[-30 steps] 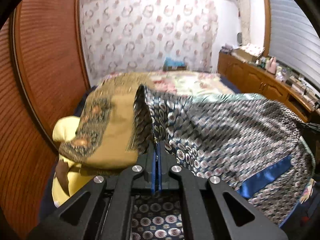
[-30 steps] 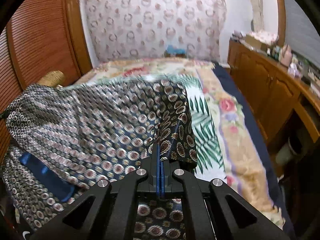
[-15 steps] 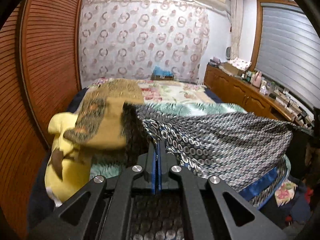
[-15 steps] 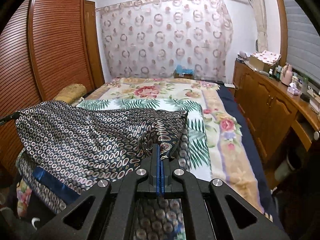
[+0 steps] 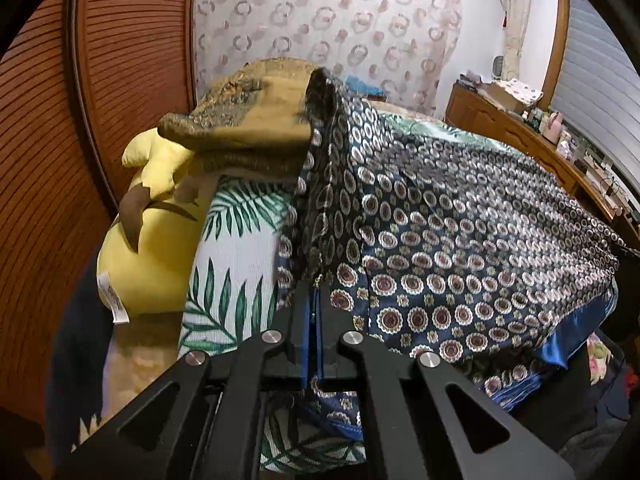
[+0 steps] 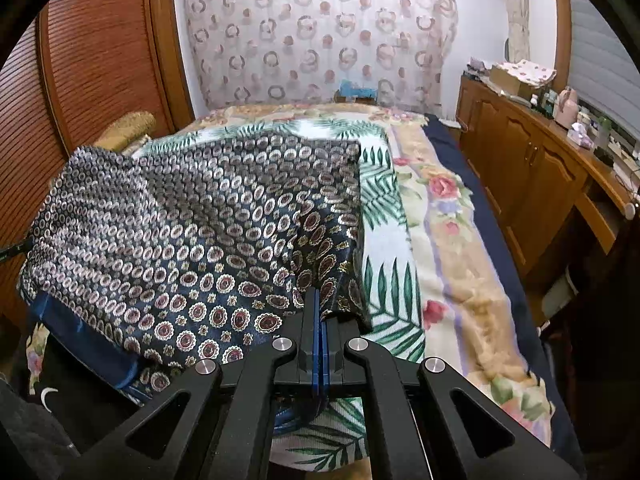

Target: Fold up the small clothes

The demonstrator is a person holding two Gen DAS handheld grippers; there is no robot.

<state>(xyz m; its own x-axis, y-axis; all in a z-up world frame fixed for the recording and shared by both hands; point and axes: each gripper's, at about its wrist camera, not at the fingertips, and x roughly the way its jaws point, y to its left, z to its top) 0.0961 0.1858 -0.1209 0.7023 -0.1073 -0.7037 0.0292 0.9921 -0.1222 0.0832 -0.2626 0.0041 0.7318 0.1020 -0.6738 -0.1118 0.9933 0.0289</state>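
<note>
A dark blue garment (image 5: 440, 240) patterned with small circles and a shiny blue hem is stretched over the near end of the bed. My left gripper (image 5: 314, 296) is shut on its left corner. My right gripper (image 6: 319, 300) is shut on its right corner. The same garment (image 6: 192, 220) fills the left half of the right wrist view, spread flat between the two grippers just above the leaf-print bedcover (image 6: 384, 216).
A yellow plush toy (image 5: 148, 248) and a folded tan cloth (image 5: 256, 120) lie at the bed's left edge by the wooden slatted wardrobe (image 5: 120, 60). A wooden dresser (image 6: 540, 168) with small items runs along the right. A patterned curtain (image 6: 320, 32) hangs behind the bed.
Both grippers have come down and forward over the bed with the garment still held. The cloth now lies lower and flatter, nearer the bedcover.
</note>
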